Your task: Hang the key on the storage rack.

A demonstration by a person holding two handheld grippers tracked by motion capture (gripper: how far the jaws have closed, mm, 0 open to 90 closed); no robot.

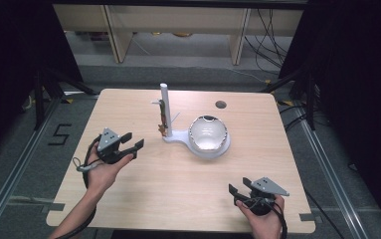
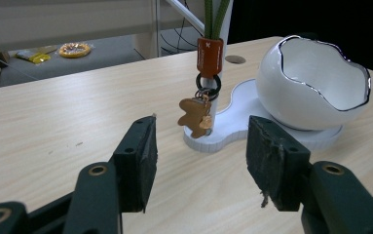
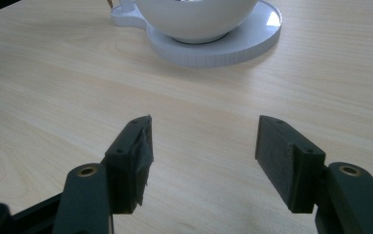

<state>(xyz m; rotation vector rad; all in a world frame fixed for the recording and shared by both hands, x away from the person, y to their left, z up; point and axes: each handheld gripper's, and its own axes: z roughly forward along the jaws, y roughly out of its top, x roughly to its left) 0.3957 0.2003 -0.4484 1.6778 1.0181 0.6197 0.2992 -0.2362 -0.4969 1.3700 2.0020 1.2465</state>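
Both our claws, left (image 2: pixel 201 146) and right (image 3: pixel 203 146), gape empty; a careless reach could swing the keychain (image 2: pixel 196 114) off its stand (image 2: pixel 223 131).

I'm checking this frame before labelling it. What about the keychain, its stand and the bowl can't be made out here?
- Keychain: the left gripper view's top edge cuts its green cord, so how it hangs is unseen; in the high view it is too small to read.
- Stand post: mostly behind the keychain in the left gripper view.
- Bowl: the right gripper view's top edge crops its rim and inside.
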